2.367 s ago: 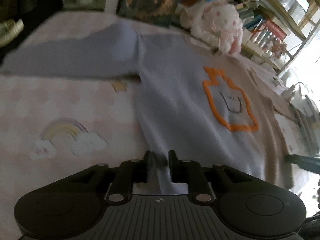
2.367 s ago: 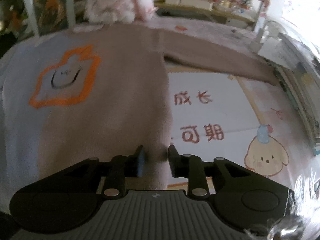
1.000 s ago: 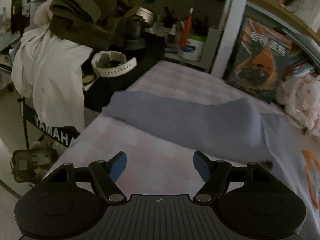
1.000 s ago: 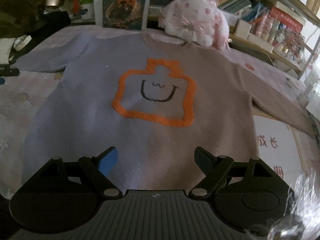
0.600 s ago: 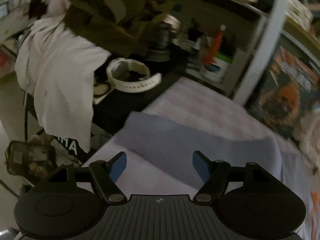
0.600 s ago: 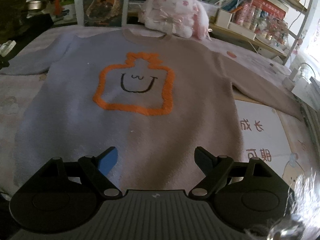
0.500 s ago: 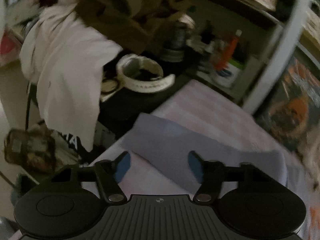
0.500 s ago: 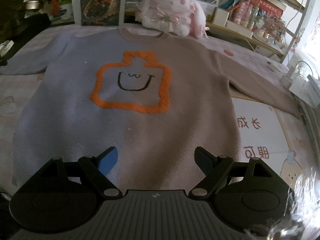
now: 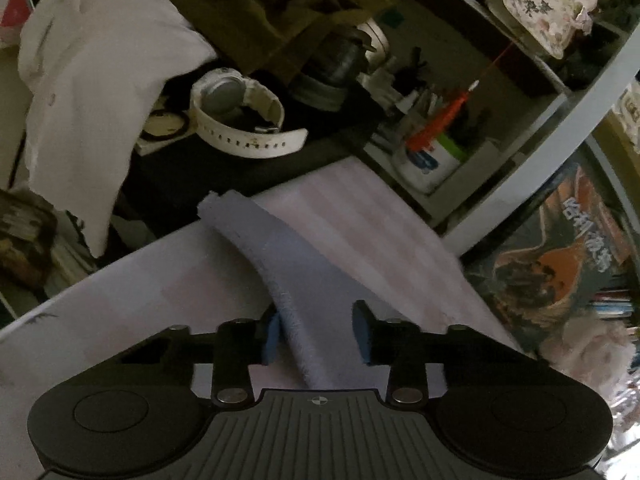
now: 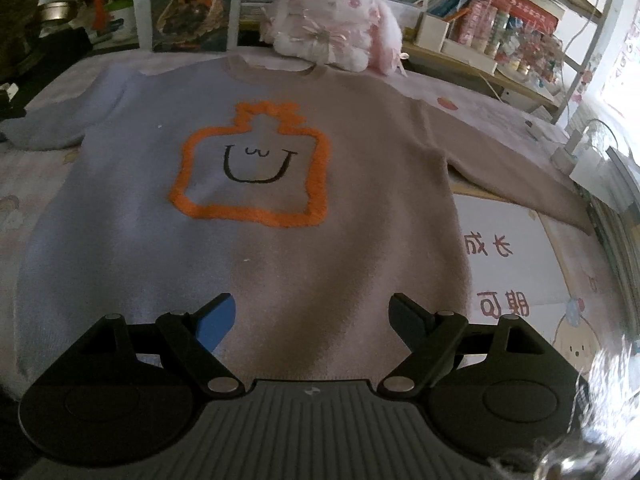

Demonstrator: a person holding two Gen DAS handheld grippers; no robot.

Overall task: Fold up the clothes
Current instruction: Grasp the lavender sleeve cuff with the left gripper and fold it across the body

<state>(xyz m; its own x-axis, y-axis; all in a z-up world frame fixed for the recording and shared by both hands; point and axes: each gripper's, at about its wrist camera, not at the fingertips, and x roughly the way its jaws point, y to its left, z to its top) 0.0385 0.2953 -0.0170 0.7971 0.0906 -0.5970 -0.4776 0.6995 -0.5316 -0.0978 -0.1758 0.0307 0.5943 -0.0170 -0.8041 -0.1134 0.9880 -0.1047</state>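
A sweater [image 10: 256, 216], half lilac and half beige with an orange bottle outline and a smiling face, lies flat and face up on the bed. Its lilac left sleeve [image 9: 288, 268] stretches to the bed's corner in the left wrist view. My left gripper [image 9: 318, 336] is partly open, its jaws on either side of that sleeve near the cuff, not clamped. My right gripper [image 10: 312, 320] is wide open and empty, hovering over the sweater's lower hem. The beige right sleeve [image 10: 516, 176] lies out to the right.
A pink plush toy [image 10: 336, 36] sits by the collar. A dark side table with a white watch [image 9: 240, 120] and a pen cup [image 9: 428, 160] borders the bed's corner. White cloth [image 9: 88, 92] hangs left. Bookshelves [image 10: 500, 20] stand behind; a printed sheet [image 10: 500, 272] lies right.
My left gripper has swung from the hem to the left sleeve's cuff end, and its jaws have narrowed around the sleeve. My right gripper let go of the hem and stays open above it.
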